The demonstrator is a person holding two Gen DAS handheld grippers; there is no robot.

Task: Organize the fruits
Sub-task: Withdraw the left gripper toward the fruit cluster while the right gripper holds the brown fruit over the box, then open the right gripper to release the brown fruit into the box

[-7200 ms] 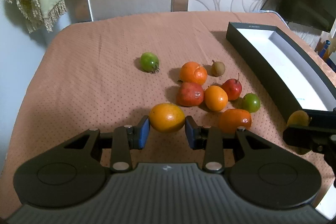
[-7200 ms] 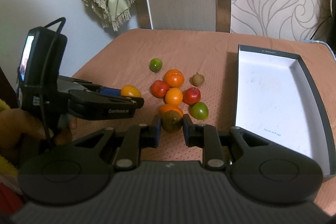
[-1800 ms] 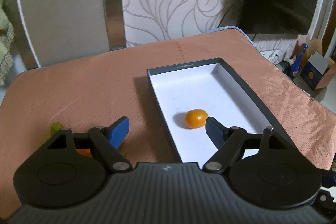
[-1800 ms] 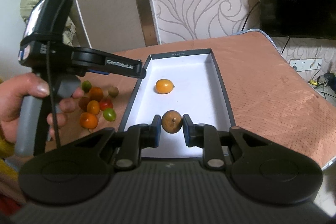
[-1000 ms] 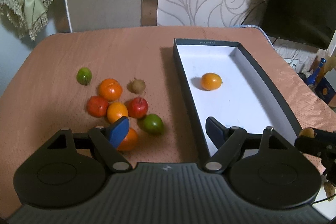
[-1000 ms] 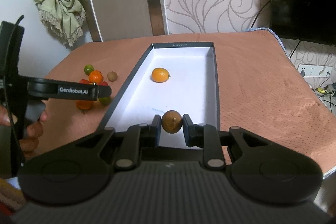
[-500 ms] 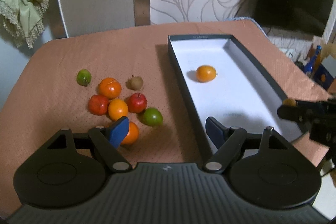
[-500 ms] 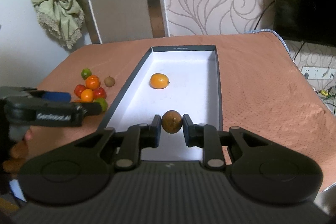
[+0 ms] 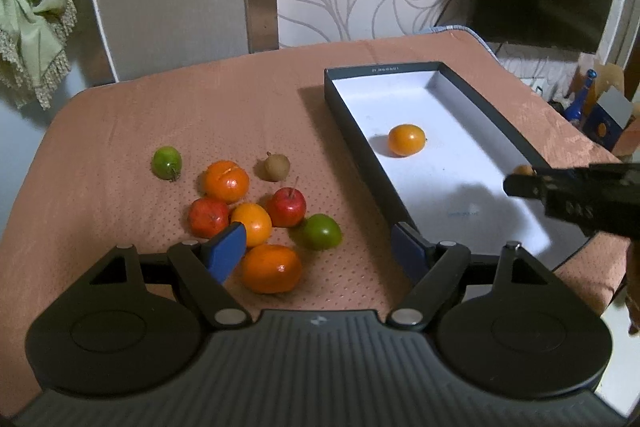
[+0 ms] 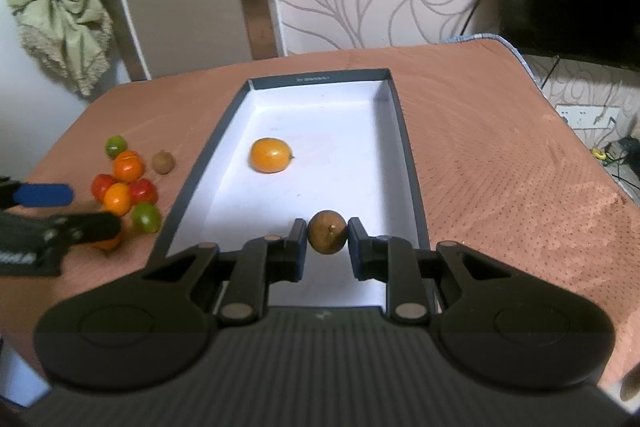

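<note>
my right gripper grips the brown fruit over the near end of the box. my left gripper is spread wide, holding nothing (above the fruit pile on the table). farther in the box, one orange fruit.

Dim, warm indoor light with soft shadows; strong fisheye bending at edges, slight blur, and mild glare on the box floor.

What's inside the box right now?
One orange fruit lies on the white floor of the box. The right claw holds a brown fruit over the near end; the floor beneath the claw is hidden.
</note>
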